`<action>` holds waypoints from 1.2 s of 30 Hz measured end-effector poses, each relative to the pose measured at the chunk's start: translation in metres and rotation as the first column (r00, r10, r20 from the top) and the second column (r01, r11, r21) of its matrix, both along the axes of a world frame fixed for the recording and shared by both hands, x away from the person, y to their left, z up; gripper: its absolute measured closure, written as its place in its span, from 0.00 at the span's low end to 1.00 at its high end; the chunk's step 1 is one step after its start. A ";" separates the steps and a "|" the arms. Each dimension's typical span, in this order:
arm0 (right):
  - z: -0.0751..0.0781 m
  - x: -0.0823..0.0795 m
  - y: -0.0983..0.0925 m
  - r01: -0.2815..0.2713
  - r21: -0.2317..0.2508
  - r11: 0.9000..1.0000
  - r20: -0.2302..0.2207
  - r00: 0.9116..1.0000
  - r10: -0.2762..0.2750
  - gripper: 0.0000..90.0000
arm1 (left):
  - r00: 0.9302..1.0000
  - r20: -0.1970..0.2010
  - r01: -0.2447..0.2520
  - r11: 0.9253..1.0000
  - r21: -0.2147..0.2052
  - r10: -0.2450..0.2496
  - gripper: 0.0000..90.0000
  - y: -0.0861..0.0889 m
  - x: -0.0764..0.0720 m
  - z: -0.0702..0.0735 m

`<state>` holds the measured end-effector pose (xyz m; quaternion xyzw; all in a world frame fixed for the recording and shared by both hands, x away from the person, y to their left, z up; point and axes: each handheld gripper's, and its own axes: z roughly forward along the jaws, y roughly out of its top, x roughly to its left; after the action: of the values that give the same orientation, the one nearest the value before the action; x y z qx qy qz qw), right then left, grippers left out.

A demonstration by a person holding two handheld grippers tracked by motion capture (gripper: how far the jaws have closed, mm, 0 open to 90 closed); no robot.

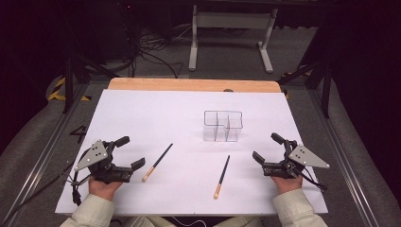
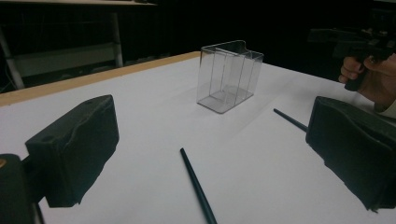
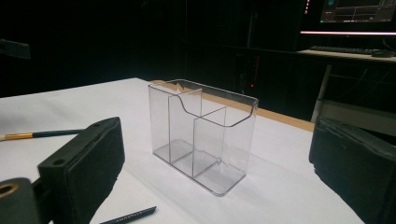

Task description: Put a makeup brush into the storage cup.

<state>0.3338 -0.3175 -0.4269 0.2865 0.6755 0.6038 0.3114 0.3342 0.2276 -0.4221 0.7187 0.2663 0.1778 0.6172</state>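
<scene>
two brushes are lying flat on the white table (image 1: 142, 118), and each one is sitting just inboard of a gripper. the left gripper (image 1: 127, 152) is resting at the near left with its jaws spread wide and nothing between them; the left brush (image 1: 157, 162) is lying just to its right, close to the lower jaw. its long axis is running on a slant, pale tip toward the person, dark handle pointing away and to the right, toward the clear holder (image 1: 222, 126).

the right gripper (image 1: 266, 147) is likewise sitting released and empty at the near right. the right brush (image 1: 221, 176) is lying to its left, a little farther off than the left brush is from its gripper, steeper on the table, tip near the front edge.

the left hand is looking like the nearer one for a first pick. both brushes are thin, black-handled, with a tan band and light tip. the holder is standing upright beyond them, divided into compartments, all empty.
</scene>
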 end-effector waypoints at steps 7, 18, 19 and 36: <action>0.000 -0.001 -0.001 -0.001 -0.005 1.000 0.002 1.000 0.001 0.04 | 1.000 -0.024 0.012 0.998 0.064 -0.011 0.06 -0.012 0.004 0.011; 0.000 -0.002 -0.002 0.003 -0.014 1.000 -0.002 1.000 -0.003 0.04 | 0.993 -0.121 0.005 0.990 0.143 0.012 0.10 -0.020 0.009 0.024; 0.000 -0.002 -0.002 0.002 -0.016 1.000 -0.001 1.000 -0.002 0.04 | 0.991 -0.134 0.003 0.986 0.166 0.020 0.11 -0.021 0.010 0.024; 0.000 -0.002 -0.002 -0.001 -0.029 1.000 -0.010 1.000 0.000 0.05 | 0.909 -0.403 0.051 0.930 0.363 0.107 0.17 -0.034 0.024 0.016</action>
<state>0.3320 -0.3195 -0.4273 0.2848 0.6857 0.5928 0.3120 0.3585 0.1937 -0.4061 0.8381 0.3643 0.0760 0.3989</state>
